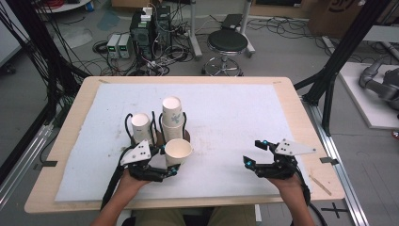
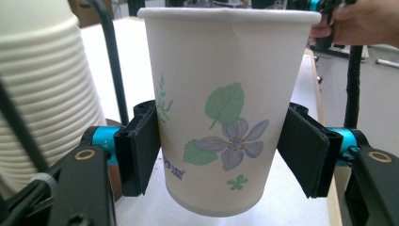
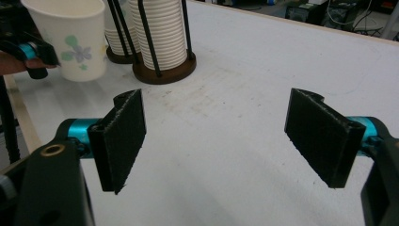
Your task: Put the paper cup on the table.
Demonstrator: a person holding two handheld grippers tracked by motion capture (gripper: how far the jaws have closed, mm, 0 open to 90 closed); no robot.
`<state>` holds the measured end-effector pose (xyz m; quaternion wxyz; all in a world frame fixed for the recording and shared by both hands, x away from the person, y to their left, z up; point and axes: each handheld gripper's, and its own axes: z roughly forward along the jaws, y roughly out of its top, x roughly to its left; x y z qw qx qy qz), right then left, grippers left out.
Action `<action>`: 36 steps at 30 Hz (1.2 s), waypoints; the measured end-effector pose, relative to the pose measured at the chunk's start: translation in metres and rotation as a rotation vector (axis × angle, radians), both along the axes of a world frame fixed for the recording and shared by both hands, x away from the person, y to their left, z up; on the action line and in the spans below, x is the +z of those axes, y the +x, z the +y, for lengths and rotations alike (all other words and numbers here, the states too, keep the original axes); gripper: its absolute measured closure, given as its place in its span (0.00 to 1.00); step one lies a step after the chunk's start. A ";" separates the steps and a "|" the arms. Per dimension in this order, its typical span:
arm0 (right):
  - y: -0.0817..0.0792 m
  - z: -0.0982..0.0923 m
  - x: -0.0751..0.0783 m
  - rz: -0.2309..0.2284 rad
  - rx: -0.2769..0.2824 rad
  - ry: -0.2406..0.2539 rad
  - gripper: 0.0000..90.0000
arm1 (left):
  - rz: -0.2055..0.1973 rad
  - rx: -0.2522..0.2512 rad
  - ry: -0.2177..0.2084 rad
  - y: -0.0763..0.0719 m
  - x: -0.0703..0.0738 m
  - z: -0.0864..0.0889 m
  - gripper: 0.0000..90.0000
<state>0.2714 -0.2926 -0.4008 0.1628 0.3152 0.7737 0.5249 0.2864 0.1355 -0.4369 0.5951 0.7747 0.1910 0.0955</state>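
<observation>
The left claw [image 1: 173, 165] pinches a paper cup [image 2: 226, 103], one black pad pressed on each side of the cup's lower half; the cup stands upright in the grip, its mouth open to the top. In the left claw's own view the cup is white, printed with a grey-violet flower, green leaves and a small green clover-like sprig; low on the left of the print are a few small blue characters, too small to read. In the high view the same cup [image 1: 178, 150] sits just in front of the hand, near the front middle of the table [image 1: 61, 141], which is covered by a white sheet [image 1: 235, 113].

Just beyond the held cup stand two dark wire racks on round bases, each holding a stack of nested cups: the taller stack [image 1: 172, 117] right behind the cup, the shorter stack [image 1: 141, 127] to its left. The taller stack carries the same leaf print near its top.

The right claw [image 1: 251, 153] is spread wide, nothing between its pads [image 3: 123, 136], over bare sheet well to the right of the cups.
</observation>
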 end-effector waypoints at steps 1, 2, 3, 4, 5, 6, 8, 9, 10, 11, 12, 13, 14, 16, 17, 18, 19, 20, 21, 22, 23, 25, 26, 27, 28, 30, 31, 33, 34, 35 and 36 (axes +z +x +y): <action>0.000 0.000 0.000 0.003 0.001 0.001 0.24 | 0.006 0.000 0.004 0.002 -0.002 -0.003 0.37; 0.000 0.000 0.000 -0.003 0.003 0.000 0.24 | 0.012 0.000 0.007 0.003 -0.003 -0.005 0.37; 0.000 0.001 0.000 -0.004 0.002 -0.001 0.24 | 0.018 -0.002 0.013 0.005 -0.005 -0.007 0.37; 0.000 0.001 0.000 0.004 0.003 0.000 0.24 | 0.020 0.001 0.022 0.006 -0.007 -0.008 0.37; 0.001 0.002 0.000 0.002 0.005 0.002 0.24 | 0.026 0.000 0.032 0.007 -0.009 -0.010 0.37; 0.001 0.002 0.000 0.002 0.006 0.000 0.24 | 0.032 0.000 0.046 0.007 -0.011 -0.011 0.37; 0.001 0.002 0.000 0.001 0.010 -0.001 0.24 | 0.038 -0.004 0.076 0.007 -0.014 -0.013 0.37; 0.001 0.003 0.000 0.000 0.011 -0.002 0.24 | 0.040 -0.005 0.095 0.007 -0.015 -0.014 0.37; 0.001 0.003 0.000 -0.001 0.011 -0.002 0.24 | 0.044 -0.003 0.110 0.006 -0.016 -0.016 0.37; 0.001 0.003 0.000 0.001 0.012 -0.001 0.24 | 0.044 -0.002 0.122 0.006 -0.015 -0.016 0.37; 0.001 0.002 0.000 0.000 0.012 -0.001 0.24 | 0.047 0.003 0.138 0.006 -0.015 -0.017 0.37; 0.001 0.002 0.000 0.001 0.011 -0.001 0.24 | 0.056 0.008 0.159 0.006 -0.015 -0.018 0.37; 0.001 0.002 0.000 -0.003 0.010 0.001 0.24 | 0.061 0.011 0.175 0.005 -0.016 -0.019 0.36; 0.001 0.002 0.001 -0.003 0.010 -0.001 0.24 | 0.065 0.017 0.193 0.004 -0.015 -0.018 0.36; 0.001 0.002 0.001 -0.005 0.011 -0.002 0.24 | 0.063 0.017 0.208 0.003 -0.015 -0.017 0.36; 0.001 0.002 0.001 0.000 0.008 -0.001 0.24 | 0.067 0.019 0.217 0.003 -0.015 -0.016 0.36; 0.001 0.002 0.001 0.000 0.008 -0.001 0.24 | 0.071 0.020 0.227 0.002 -0.015 -0.014 0.36; 0.000 0.002 0.001 0.004 0.009 0.000 0.24 | 0.076 0.022 0.229 0.001 -0.015 -0.012 0.36; 0.000 0.002 0.001 0.002 0.011 -0.001 0.24 | 0.081 0.021 0.236 0.001 -0.015 -0.011 0.36; 0.000 0.002 0.001 0.000 0.011 -0.001 0.24 | 0.084 0.022 0.242 0.000 -0.015 -0.009 0.36; 0.000 0.002 0.001 0.000 0.011 -0.002 0.24 | 0.086 0.022 0.252 0.000 -0.015 -0.008 0.36; 0.001 0.003 0.001 0.002 0.011 -0.002 0.24 | 0.094 0.021 0.253 -0.001 -0.016 -0.006 0.36; 0.001 0.003 0.001 -0.001 0.013 -0.002 0.24 | 0.096 0.021 0.252 -0.001 -0.016 -0.006 0.36; 0.001 0.003 0.001 -0.003 0.013 -0.003 0.24 | 0.102 0.025 0.249 -0.001 -0.016 -0.006 0.36; 0.001 0.004 0.001 -0.001 0.014 -0.004 0.24 | 0.106 0.027 0.249 -0.001 -0.016 -0.007 0.35; 0.001 0.004 0.001 -0.001 0.015 -0.002 0.24 | 0.124 0.040 0.247 -0.002 -0.016 -0.007 0.32; 0.001 0.004 0.001 -0.001 0.015 -0.003 0.24 | 0.126 0.045 0.242 -0.002 -0.016 -0.006 0.28; 0.001 0.003 0.001 0.003 0.015 -0.002 0.24 | 0.135 0.046 0.228 -0.004 -0.015 -0.004 0.21; 0.001 0.003 0.001 0.005 0.013 -0.001 0.24 | 0.133 0.046 0.230 -0.006 -0.013 -0.002 0.21; 0.001 0.002 0.001 0.006 0.014 -0.001 0.24 | 0.130 0.047 0.220 -0.008 -0.011 0.000 0.21; 0.002 0.002 0.001 -0.001 0.013 -0.001 0.24 | 0.124 0.045 0.216 -0.011 -0.009 0.003 0.21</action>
